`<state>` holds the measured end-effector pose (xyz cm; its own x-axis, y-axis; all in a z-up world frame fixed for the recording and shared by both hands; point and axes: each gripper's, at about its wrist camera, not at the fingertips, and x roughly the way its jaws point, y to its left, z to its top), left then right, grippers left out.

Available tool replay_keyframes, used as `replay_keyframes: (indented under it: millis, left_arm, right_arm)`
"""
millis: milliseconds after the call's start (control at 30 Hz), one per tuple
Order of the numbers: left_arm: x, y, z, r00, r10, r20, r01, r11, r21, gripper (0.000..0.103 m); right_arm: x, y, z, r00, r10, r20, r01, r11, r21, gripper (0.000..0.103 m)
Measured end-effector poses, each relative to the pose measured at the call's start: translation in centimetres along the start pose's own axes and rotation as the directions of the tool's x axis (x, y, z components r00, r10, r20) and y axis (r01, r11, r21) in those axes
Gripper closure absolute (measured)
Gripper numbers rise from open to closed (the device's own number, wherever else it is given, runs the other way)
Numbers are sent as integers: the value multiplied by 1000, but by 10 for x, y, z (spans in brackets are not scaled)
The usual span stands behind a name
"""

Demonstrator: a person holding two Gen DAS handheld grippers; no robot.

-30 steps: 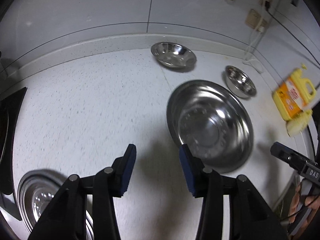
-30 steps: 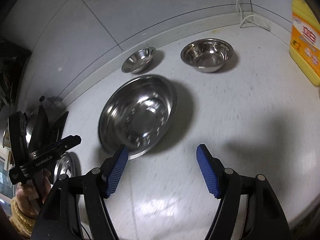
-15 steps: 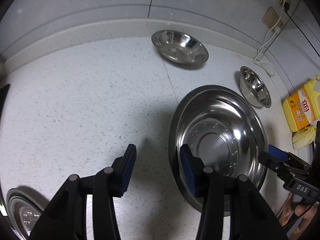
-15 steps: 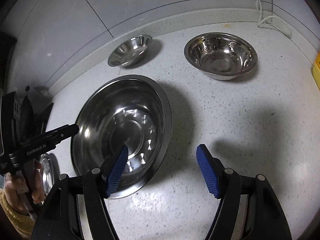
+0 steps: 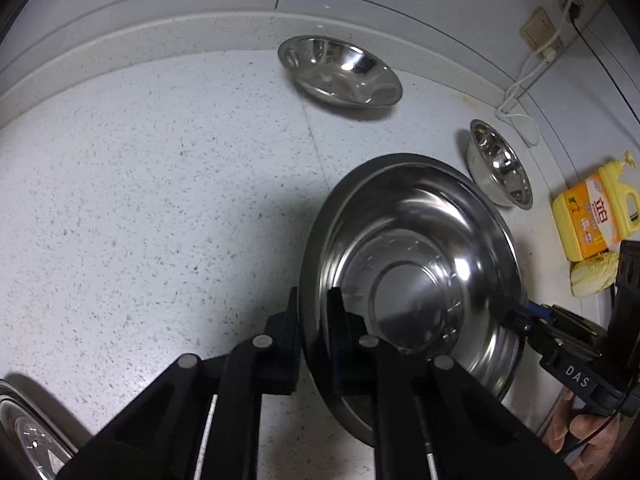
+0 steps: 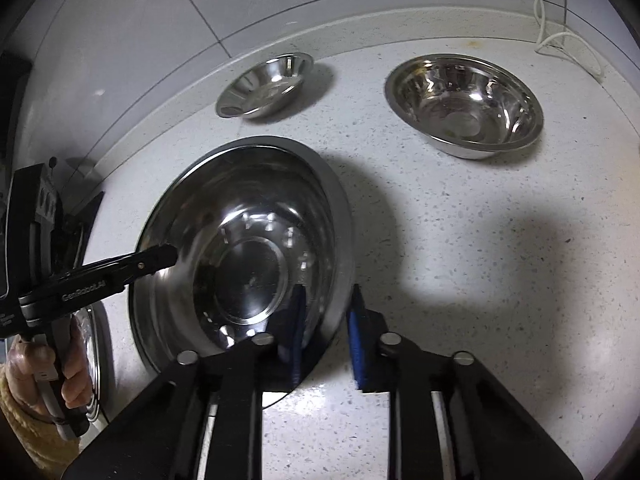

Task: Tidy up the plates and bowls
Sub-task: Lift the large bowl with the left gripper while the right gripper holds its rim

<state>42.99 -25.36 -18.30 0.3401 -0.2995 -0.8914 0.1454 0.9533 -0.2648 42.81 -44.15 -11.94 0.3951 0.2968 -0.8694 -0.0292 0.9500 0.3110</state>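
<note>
A large steel basin sits on the speckled white counter; it also shows in the right wrist view. My left gripper is shut on the basin's left rim. My right gripper straddles the basin's right rim, one pad inside and one outside, closed down on it. A shallow steel dish stands by the back wall, also in the right wrist view. A deeper steel bowl stands at the back right, also in the left wrist view.
A yellow detergent bottle and a pale sponge stand at the counter's right end. Another steel plate lies at the lower left. White cables hang by the back wall. A dark stove edge is at the left.
Both grippers moved in to the large basin and closed on its opposite rims. The basin has not visibly shifted on the counter.
</note>
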Motion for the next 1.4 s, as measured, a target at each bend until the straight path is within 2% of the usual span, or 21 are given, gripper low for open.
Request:
replay_keyframes:
  millis: [233, 433, 567, 800, 1133, 1400]
  left_arm:
    - [-32, -6, -15, 999, -39, 27, 39, 999, -4, 93]
    - [-57, -9, -49, 997, -74, 22, 74, 997, -19, 93]
    - [-58, -8, -74, 997, -81, -11, 80, 996, -28, 93]
    - [-42, -1, -104, 995, -57, -77, 54, 998, -40, 93]
    - [-34, -10, -109, 997, -27, -74, 26, 999, -25, 93]
    - [-41, -12, -111, 998, -34, -51, 33, 999, -16, 92]
  right_arm:
    - [-15, 7, -10, 1000, -14, 15, 14, 1000, -6, 88]
    - [-49, 22, -34, 999, -6, 33, 7, 1000, -24, 88]
    - [-63, 29, -58, 1000, -6, 20, 7, 1000, -30, 88]
    - [-56, 34, -93, 999, -3, -45, 2, 1000, -26, 87]
    - [-47, 29, -101, 998, -9, -65, 8, 1000, -13, 87]
    - [-48, 29, -101, 999, 1, -53, -2, 1000, -13, 86]
